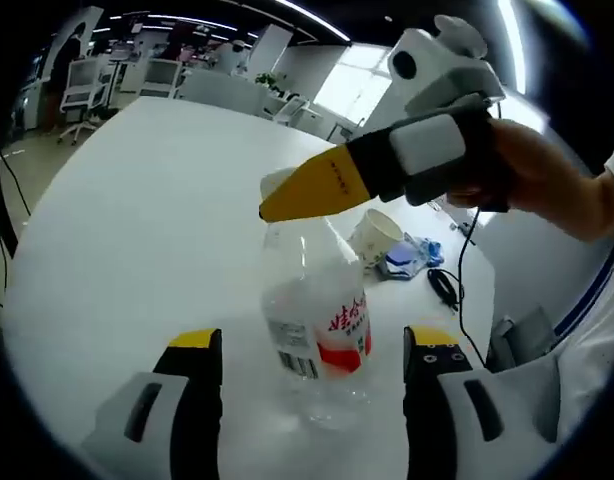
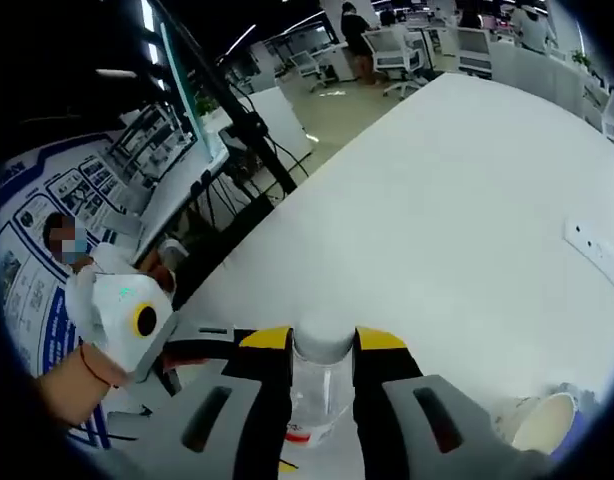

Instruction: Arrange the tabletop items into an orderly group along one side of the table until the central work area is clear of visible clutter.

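Observation:
A clear plastic water bottle with a red and white label stands upright on the white table. My right gripper comes in from the right, its yellow-tipped jaws closed on the bottle's neck just under the cap. In the right gripper view the white cap sits squeezed between my right gripper's two yellow tips. My left gripper is open, with a jaw on each side of the bottle's lower body and a gap on both sides.
A paper cup lies on its side behind the bottle, beside a blue and white bundle and a black cable. The cup also lies at the right gripper view's lower right. A white socket strip lies farther off.

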`<state>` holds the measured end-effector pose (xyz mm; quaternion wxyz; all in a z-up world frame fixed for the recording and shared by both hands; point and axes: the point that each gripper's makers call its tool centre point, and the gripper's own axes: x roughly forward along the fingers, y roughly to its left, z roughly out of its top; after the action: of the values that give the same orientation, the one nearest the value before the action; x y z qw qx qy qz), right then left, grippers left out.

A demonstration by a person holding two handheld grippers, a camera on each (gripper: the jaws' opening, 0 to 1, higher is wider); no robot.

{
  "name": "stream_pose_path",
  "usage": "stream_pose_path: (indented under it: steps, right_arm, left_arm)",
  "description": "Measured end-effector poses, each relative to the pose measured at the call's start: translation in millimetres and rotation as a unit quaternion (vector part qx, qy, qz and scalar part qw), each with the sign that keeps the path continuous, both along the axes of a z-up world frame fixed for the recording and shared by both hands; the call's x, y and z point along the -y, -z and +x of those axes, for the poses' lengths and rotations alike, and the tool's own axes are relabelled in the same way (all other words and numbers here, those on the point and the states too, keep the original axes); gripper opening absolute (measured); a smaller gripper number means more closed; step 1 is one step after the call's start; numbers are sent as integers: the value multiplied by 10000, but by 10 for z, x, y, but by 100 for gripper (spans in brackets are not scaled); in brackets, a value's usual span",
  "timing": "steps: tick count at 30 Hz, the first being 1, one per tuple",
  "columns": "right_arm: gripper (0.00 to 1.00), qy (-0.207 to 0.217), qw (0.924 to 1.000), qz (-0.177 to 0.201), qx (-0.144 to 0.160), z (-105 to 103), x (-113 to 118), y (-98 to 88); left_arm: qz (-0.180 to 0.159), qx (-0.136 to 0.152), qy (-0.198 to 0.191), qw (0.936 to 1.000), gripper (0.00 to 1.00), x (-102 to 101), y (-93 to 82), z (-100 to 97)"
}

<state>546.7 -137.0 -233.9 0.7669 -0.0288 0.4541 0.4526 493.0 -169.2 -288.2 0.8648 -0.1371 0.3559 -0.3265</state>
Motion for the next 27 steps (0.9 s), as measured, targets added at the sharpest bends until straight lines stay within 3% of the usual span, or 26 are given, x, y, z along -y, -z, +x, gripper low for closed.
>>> stream_pose_path:
  steps: [10,15,27]
  right_arm:
    - [20,-4,9987,66,506,-172,79,-139]
    - [20,5,9973,76,727,-239,130,-189]
    - [20,206,9931,196,1134,-312,397,-329]
  left_arm:
    - [54,46,422,9991,62,175,29,-20]
    - [108,214,827,9963,47,301,-9,-95]
    - [517,716,1386,9864,44,465,-51,-58]
